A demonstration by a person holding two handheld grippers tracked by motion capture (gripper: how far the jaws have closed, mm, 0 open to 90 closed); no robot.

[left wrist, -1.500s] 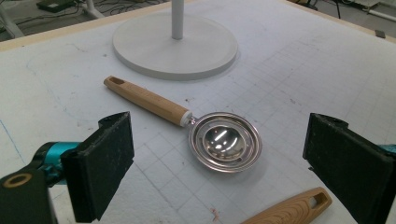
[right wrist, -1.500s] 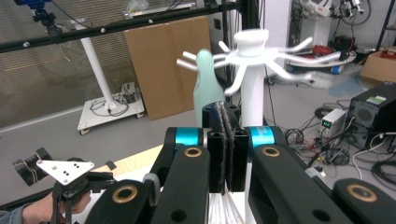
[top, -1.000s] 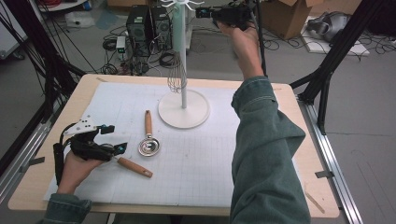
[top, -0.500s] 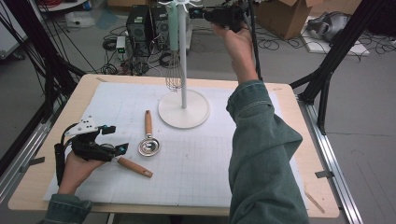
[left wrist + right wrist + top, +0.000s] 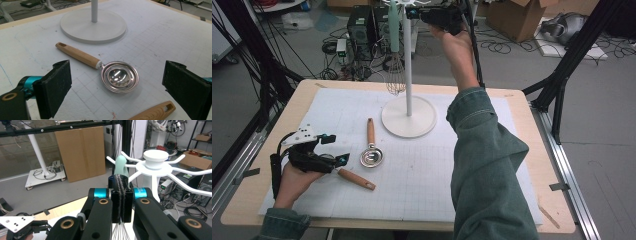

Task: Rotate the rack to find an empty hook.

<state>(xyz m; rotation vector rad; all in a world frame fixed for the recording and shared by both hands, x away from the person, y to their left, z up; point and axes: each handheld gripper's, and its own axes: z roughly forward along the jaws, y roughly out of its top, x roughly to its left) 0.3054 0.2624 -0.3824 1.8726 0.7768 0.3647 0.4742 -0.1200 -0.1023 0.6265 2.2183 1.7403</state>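
Light wood table (image 5: 522, 102) carrying a white gridded mat (image 5: 422, 175), on which sit the round white rack base (image 5: 408, 116), a wooden-handled steel strainer spoon (image 5: 372, 156) and a second wooden handle (image 5: 356, 178).

My right gripper (image 5: 414, 12) moved left, up high, closing in on top of white stand (image 5: 408, 116). A second ago well right of pole; half second ago nearer; now tips right at stand's head, beside whisk (image 5: 395, 75) hanging there. Right arm (image 5: 484, 150) swung left with it, sleeve leaning further over table (image 5: 522, 130). Jaws pressed together, whisk's mint handle just beyond them in right gripper view.
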